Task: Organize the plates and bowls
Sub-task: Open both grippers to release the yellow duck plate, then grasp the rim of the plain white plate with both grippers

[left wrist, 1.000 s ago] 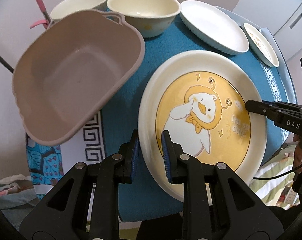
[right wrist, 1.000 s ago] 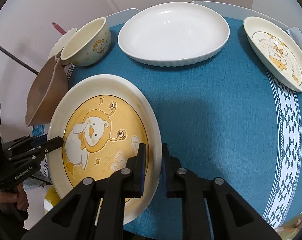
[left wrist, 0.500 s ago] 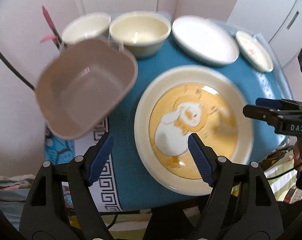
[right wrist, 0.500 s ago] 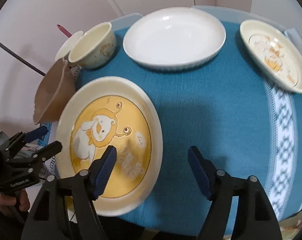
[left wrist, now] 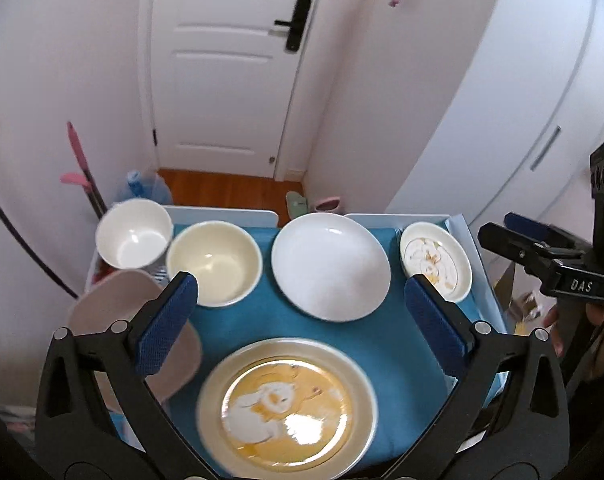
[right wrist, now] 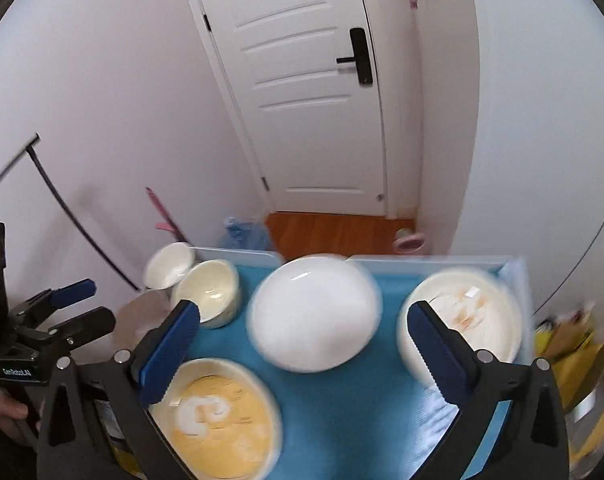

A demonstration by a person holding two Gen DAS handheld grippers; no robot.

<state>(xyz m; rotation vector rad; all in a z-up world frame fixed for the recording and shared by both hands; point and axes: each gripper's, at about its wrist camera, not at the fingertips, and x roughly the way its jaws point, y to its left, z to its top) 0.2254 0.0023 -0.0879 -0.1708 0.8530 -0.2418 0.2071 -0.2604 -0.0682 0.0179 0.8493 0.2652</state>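
Blue-clothed surface (left wrist: 386,344) before a white door (left wrist: 225,68) carries the yellow cartoon plate (left wrist: 287,406) at its near edge. Left hand-held gripper (left wrist: 302,320) and right hand-held gripper (right wrist: 304,344) have just been opening, released, nothing between them.

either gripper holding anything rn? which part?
Nothing held. Left gripper and right gripper have just been opening; both jaws stand wide and empty above the big yellow plate.
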